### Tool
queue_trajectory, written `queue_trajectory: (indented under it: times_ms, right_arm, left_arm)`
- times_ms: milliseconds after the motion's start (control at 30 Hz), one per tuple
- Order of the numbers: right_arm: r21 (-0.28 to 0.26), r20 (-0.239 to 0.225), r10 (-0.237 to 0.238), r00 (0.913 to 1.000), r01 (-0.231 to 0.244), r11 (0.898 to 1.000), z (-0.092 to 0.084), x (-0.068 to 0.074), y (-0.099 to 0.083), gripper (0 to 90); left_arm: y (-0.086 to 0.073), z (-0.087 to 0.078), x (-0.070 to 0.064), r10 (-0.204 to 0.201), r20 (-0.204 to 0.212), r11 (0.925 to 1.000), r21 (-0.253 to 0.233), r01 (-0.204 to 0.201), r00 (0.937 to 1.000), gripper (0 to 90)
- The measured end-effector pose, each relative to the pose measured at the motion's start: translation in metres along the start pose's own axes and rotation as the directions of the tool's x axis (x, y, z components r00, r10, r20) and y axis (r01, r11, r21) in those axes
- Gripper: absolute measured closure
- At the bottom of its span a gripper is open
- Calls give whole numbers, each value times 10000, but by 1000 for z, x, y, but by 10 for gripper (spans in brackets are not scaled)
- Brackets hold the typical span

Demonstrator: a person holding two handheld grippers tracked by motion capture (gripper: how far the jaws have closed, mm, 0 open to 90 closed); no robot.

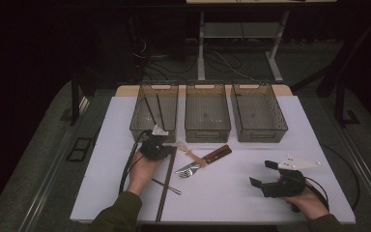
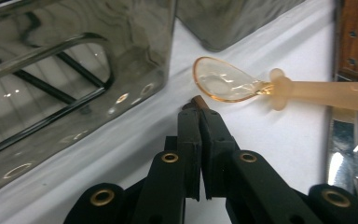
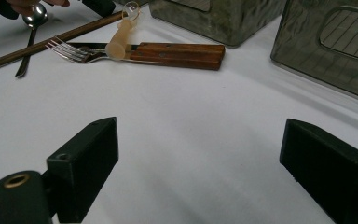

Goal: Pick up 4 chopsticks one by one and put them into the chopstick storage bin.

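My left gripper (image 1: pixel 172 149) (image 2: pixel 198 108) lies low on the table just in front of the left bin (image 1: pixel 153 116). Its jaws are shut on the top end of a long brown chopstick (image 1: pixel 165 186) (image 2: pixel 197 100), which runs back along the white table toward the person. The same chopstick (image 3: pixel 51 44) crosses the far left of the right gripper view. Two dark chopsticks (image 1: pixel 155 108) stand slanted inside the left bin. My right gripper (image 1: pixel 262 174) (image 3: pixel 196 172) rests near the front right of the table, open, with bare table between its jaws.
A translucent orange spoon (image 2: pixel 223 84) (image 1: pixel 186 149) lies just ahead of the left jaws. Beside it lie a wooden-handled knife (image 1: pixel 215 155) (image 3: pixel 177 52) and a fork (image 1: pixel 187 170) (image 3: pixel 70 50). A metal spoon (image 1: pixel 168 187) (image 3: pixel 31 21) crosses under the chopstick. The middle bin (image 1: pixel 206 113) and right bin (image 1: pixel 258 113) hold nothing.
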State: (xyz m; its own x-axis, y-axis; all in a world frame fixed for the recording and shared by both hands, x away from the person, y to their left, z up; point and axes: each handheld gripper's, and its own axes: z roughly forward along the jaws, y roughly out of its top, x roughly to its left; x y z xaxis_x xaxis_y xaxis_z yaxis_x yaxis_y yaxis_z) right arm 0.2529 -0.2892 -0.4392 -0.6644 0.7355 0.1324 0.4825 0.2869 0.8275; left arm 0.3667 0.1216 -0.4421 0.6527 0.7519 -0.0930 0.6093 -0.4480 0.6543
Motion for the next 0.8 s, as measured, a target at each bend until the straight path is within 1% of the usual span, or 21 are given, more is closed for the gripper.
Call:
queue_trajectory:
  times_ms: [33,100,167,200,300,367,433,467,600,667,700,733,800]
  right_arm:
    - [-1,-1,-7,10000,7,10000,0,0,0,111]
    - [1,6,-21,10000,21,10000,0,0,0,111]
    - [8,19,-39,10000,39,10000,0,0,0,111]
    - [6,24,-59,10000,59,10000,-1,0,0,111]
    - [22,27,-60,10000,60,10000,-1,1,0,111]
    - [29,34,-69,10000,69,10000,-1,1,0,111]
    - [47,41,-87,10000,87,10000,0,1,0,111]
    - [47,45,-97,9999,97,9999,0,1,0,111]
    - [38,43,-140,9999,140,9999,-1,2,0,111]
    - [39,49,-120,9999,120,9999,0,2,0,111]
    - [43,63,-103,9999,102,9999,0,1,0,111]
    - [52,68,-91,9999,91,9999,0,1,0,111]
    - [54,62,-107,9999,106,9999,0,2,0,111]
  left_arm:
    - [0,0,0,67,-9,10000,-1,-67,10000,872]
    - [0,-2,-1,75,-48,10000,9,-75,10000,848]
    - [0,-6,-1,88,-84,9999,-104,-89,9999,807]
    - [1,-8,-1,26,-53,9999,-165,-27,10000,784]
    - [1,-14,-6,-30,-24,9994,-333,29,10000,722]
    - [1,-14,-10,-67,78,9997,-242,69,9999,664]
    - [1,-11,-12,26,57,10000,-77,-26,10000,616]
    - [1,-9,-13,12,41,10000,-24,-12,10000,596]
    - [0,-3,-15,84,-87,9999,142,-83,9999,591]
    - [0,-1,-16,175,-222,9994,295,-168,9996,593]
    - [-1,0,-16,302,-248,9991,312,-294,9992,595]
    - [-1,0,-18,344,-389,9991,273,-334,9987,601]
    - [-2,0,-19,433,-444,9988,255,-422,9981,618]
